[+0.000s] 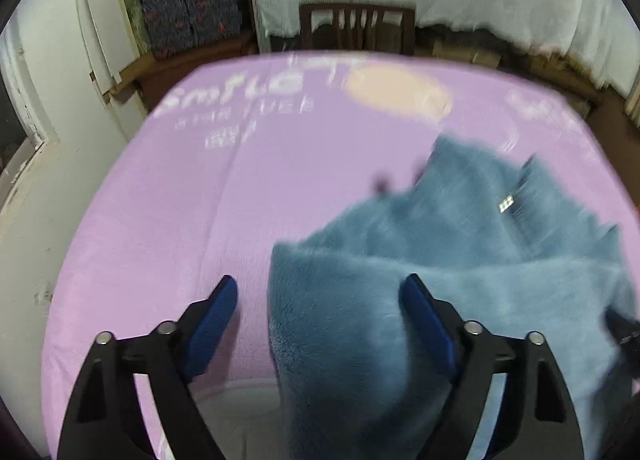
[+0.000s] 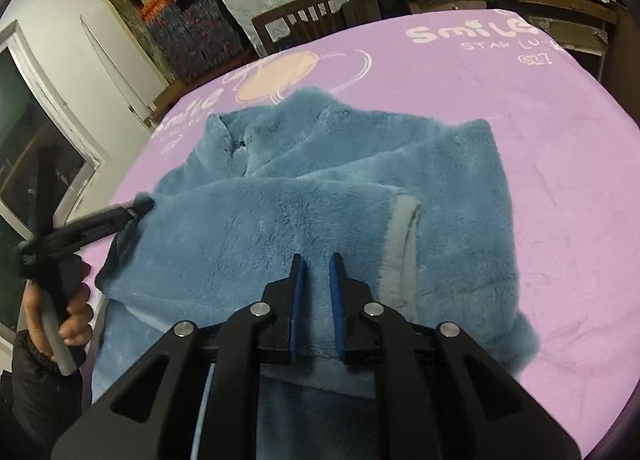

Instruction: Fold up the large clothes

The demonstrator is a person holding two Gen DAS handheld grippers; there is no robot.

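Left tongs (image 1: 320, 320) wide open, empty; right tongs (image 2: 317, 280) nearly closed, pinching blue fleece jacket (image 2: 320, 188). Carry fold toward 12 o'clock, keep edge taut.

Two wrist fisheyes, both low and close over the purple sheet (image 2: 520, 140).
Left wrist: looks along wide-spread fingers across the bed toward the chair (image 1: 357, 26), blurry. Right wrist: tilted steeply down on the blue fleece garment (image 2: 320, 188). Shared: garment, sheet print, chair.
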